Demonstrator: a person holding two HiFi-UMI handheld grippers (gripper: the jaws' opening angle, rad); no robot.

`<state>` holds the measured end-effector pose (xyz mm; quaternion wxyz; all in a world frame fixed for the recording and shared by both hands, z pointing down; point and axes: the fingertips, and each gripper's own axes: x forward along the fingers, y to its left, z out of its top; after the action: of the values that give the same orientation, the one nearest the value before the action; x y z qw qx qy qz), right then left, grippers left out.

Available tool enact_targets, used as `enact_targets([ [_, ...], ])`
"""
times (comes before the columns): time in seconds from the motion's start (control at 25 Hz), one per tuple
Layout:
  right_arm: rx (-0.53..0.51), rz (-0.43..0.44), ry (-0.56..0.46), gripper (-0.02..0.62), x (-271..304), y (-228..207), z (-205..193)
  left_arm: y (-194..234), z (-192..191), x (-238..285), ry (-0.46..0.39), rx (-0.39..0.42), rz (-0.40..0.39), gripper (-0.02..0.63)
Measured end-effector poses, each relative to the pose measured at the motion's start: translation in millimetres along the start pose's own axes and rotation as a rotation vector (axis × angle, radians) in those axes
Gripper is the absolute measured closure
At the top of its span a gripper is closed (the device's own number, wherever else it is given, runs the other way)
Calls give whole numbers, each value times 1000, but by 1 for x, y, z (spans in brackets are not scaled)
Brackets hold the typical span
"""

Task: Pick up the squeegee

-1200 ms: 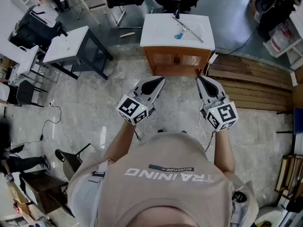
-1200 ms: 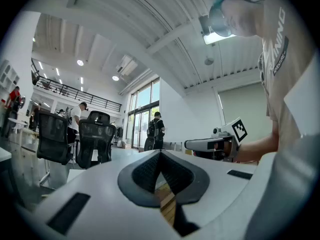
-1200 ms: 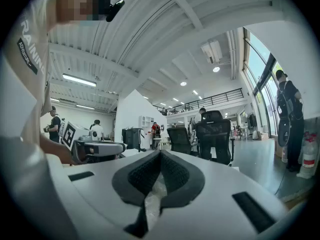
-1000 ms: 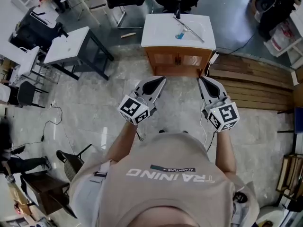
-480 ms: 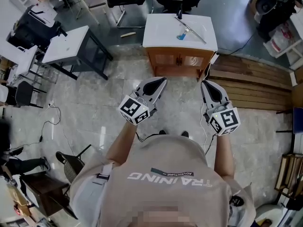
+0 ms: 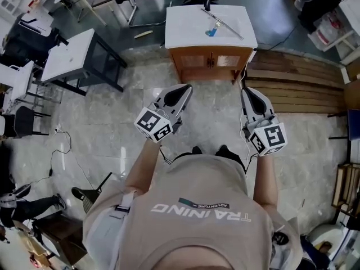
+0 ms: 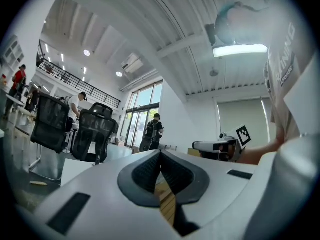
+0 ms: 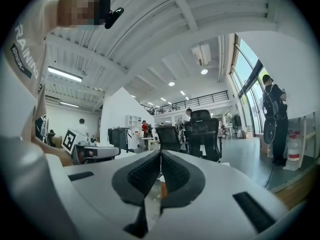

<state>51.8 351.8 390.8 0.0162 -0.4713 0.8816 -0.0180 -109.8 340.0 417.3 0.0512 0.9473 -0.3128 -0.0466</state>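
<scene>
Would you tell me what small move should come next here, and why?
Probably step toward the cabinet: the squeegee lies on its top, well ahead of the left gripper and right gripper, both with jaws shut and empty.

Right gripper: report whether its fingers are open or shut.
Shut. In the right gripper view, the right gripper has its fingers meeting at their tips, with nothing held between them.

Squeegee [image 6: 224, 23] lies diagonally on white countertop [image 6: 184, 28].
</scene>
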Motion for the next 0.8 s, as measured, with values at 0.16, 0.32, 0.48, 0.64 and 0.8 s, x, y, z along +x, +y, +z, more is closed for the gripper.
enact_targets([
  [0.16,-3,-10,12,565,4,1,-1,8,-2,-2,-3,-17,5,595],
  [0.32,-5,-11,-4,565,16,-9,3,15,-2,1,12,-26,-27,595],
  [0.48,-6,4,4,565,36,-29,-1,17,-10,18,35,-28,-84,595],
  [0.64,18,9,-8,565,64,-61,-9,30,-16,44,59,-16,-74,595],
  [0.8,16,16,-21,565,98,-98,-6,52,-10,77,31,-44,-95,595],
])
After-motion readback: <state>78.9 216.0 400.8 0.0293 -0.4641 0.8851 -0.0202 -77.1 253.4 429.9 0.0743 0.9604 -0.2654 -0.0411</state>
